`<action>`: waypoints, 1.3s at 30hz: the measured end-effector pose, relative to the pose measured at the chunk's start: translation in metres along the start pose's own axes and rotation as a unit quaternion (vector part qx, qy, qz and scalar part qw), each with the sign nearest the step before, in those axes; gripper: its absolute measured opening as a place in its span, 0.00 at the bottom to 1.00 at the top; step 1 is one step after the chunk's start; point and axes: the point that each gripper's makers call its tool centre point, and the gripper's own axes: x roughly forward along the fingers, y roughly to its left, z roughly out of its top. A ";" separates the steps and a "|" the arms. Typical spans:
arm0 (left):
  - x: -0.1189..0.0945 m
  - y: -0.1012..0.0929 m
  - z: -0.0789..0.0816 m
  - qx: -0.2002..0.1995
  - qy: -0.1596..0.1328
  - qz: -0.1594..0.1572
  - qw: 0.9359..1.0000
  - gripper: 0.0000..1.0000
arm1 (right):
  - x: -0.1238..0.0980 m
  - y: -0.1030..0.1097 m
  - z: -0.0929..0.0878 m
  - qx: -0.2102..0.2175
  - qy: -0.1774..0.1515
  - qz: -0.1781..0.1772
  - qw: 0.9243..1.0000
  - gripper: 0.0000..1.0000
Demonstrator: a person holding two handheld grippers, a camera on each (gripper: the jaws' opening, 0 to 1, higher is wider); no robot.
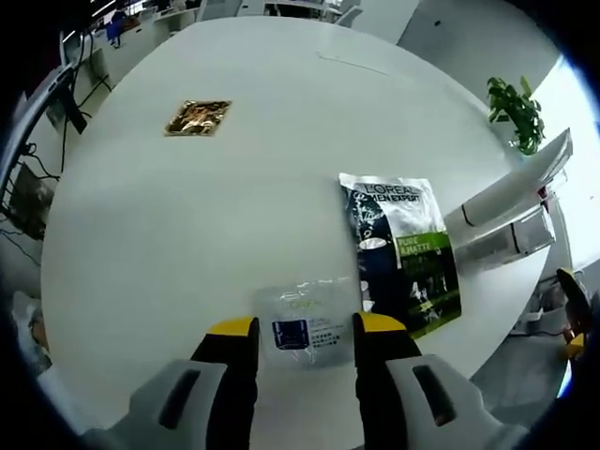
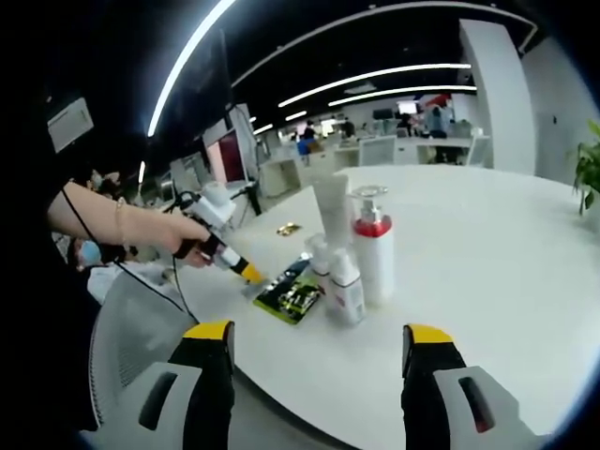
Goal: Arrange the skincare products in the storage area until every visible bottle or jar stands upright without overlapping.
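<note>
The left gripper [image 1: 305,330], jaws apart around the flat clear sachet [image 1: 307,322], may only push it against the green pack [image 1: 405,253]; right gripper [image 2: 320,342] is wide open.

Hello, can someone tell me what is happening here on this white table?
A person is tidying skincare products with a gripper in each hand. The left gripper is open around a small clear sachet lying flat, beside a dark flat packet. The right gripper is open and holds nothing, facing a group of upright bottles on the white table. A small gold packet lies farther away.
</note>
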 end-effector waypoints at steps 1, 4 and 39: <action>0.000 0.000 0.000 0.000 0.000 0.000 1.000 0.38 | 0.000 0.000 0.000 0.001 0.000 0.000 1.000 0.76; 0.000 -0.001 0.001 -0.002 -0.003 -0.001 1.000 0.39 | 0.000 0.000 0.000 0.002 -0.001 0.000 1.000 0.76; -0.028 0.012 0.006 0.001 -0.089 -0.050 0.995 0.65 | 0.001 0.002 -0.004 -0.003 0.015 0.003 1.000 0.76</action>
